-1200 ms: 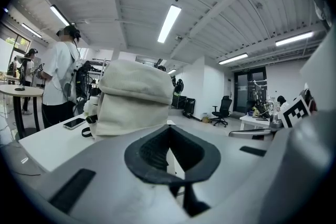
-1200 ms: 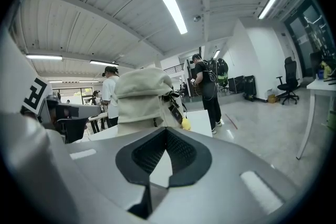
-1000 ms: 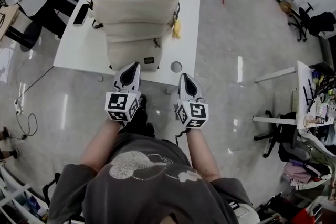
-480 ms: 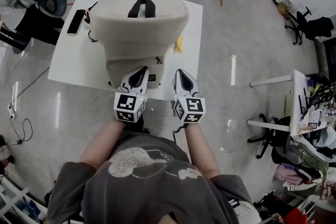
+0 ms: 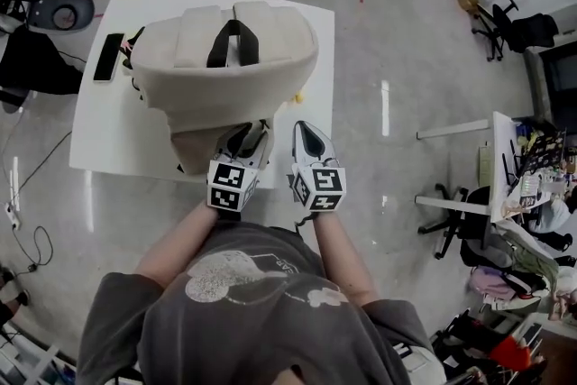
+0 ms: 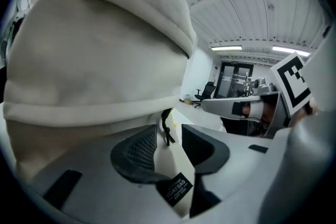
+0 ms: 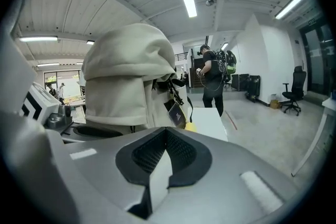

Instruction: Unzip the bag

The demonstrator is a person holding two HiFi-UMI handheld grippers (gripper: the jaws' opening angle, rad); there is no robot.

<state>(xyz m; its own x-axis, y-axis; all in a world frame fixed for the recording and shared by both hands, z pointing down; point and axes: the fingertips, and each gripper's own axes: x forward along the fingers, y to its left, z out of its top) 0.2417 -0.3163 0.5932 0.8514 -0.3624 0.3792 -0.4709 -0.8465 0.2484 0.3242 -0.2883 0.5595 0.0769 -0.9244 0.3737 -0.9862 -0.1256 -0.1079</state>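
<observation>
1. Backpack (image 5: 225,68), cream-coloured, stands upright on the white table (image 5: 99,140) with its black carry handle (image 5: 236,39) on top. Its front pocket faces the person, so I'd say the zips are meant to be reached from the near edge.
2. The left gripper (image 5: 242,140) is low against the front pocket and its jaws have just been opening. They stand wide apart now. A fold of the pocket fabric with a black sewn label (image 6: 177,190) lies between them, but the pads are not pressing on it.
3. A black zip pull (image 6: 166,131) hangs just beyond those jaws. From where I stand, the wide opening looks like a way to take hold of the bag near it.
4. The right gripper (image 5: 309,142) sits just beside the left one at the table's near edge, jaws closed together with nothing in them. It seems to be waiting its turn.
5. A phone (image 5: 106,57) lies at the table's far left, well apart from all this.
6. No zip looks opened yet.
</observation>
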